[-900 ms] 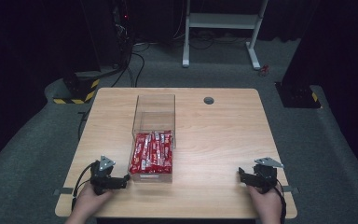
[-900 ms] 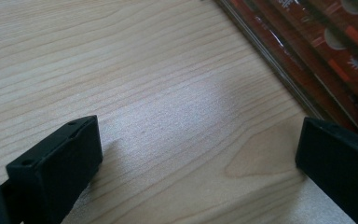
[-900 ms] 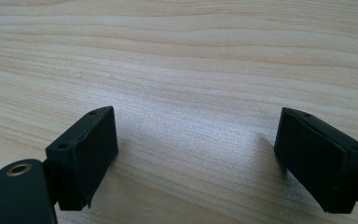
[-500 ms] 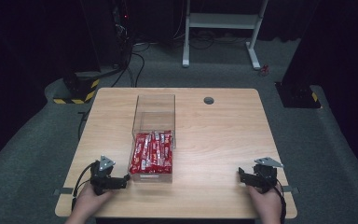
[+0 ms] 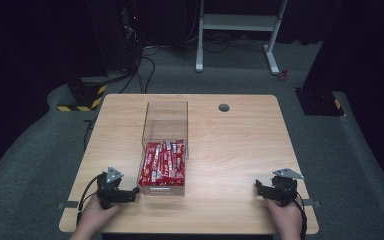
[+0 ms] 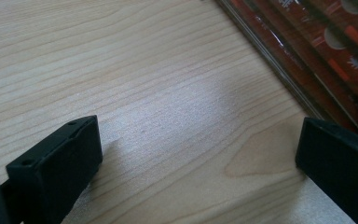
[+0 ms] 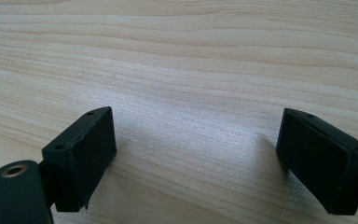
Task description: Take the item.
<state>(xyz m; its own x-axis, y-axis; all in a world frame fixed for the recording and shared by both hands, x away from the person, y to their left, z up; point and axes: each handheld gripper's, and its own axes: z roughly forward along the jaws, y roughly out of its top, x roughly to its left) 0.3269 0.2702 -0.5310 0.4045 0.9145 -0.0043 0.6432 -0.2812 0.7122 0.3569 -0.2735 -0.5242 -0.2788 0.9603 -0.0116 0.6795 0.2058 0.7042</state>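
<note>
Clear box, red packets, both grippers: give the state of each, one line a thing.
clear box: upright on the table, top open, far half bare.
red packets: lying packed in the box's near half.
left gripper: open, nothing between the jaws, beside the box's near corner.
right gripper: open, nothing between the jaws, over bare wood.

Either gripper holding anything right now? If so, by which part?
Nothing held. Left gripper and right gripper both rest open on the table, bare wood between their fingers.

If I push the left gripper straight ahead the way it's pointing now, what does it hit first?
Most likely the clear box of red packets: the left gripper sits open on the table aimed at the box's near corner. It could just graze past.
</note>
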